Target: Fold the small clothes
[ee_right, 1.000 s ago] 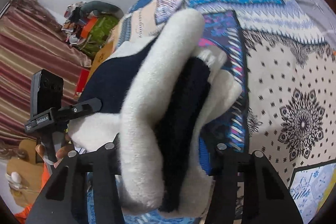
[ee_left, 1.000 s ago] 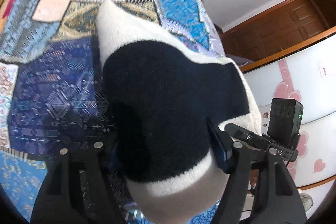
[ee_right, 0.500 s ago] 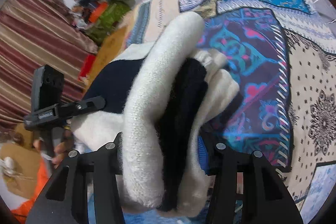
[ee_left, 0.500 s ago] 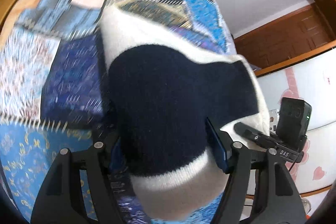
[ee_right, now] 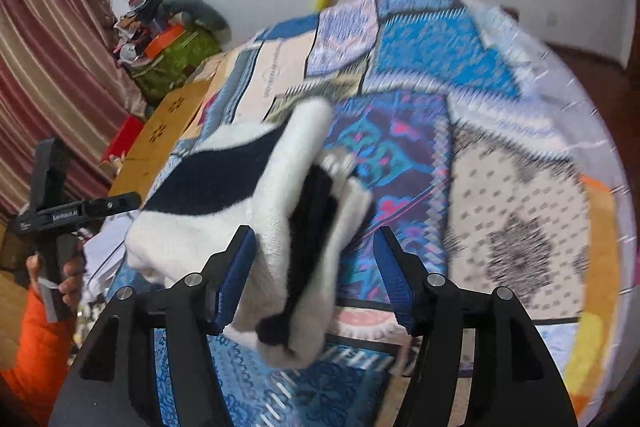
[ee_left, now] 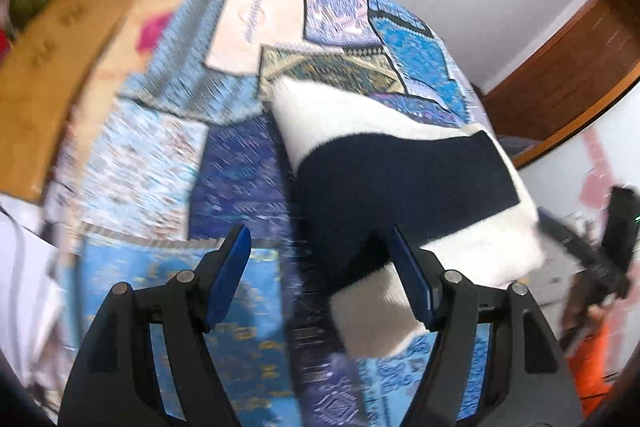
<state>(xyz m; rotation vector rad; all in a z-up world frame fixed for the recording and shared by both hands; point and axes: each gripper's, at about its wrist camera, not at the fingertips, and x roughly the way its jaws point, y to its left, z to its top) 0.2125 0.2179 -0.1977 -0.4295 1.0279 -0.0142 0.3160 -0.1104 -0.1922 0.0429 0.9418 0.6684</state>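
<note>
Your left gripper (ee_left: 320, 275) stands open, with a wide empty gap at its left pad. The folded white and navy garment (ee_left: 400, 187) lies on the patchwork bedcover (ee_left: 160, 155), ahead of this tool and toward its right finger (ee_left: 412, 283). One white end of the garment sits just beside that finger; the picture is blurred, so you cannot tell whether they touch.

Your right gripper (ee_right: 316, 267) has just been opening its jaws. The garment (ee_right: 280, 207) is between them, its folded layers showing at the end nearest the tool. The left pad (ee_right: 236, 275) is at the white edge, while the right pad (ee_right: 392, 279) stands clear of the cloth, so nothing is clamped. To the far left of this tool, a hand (ee_right: 68, 275) holds the other gripper's handle.
</note>
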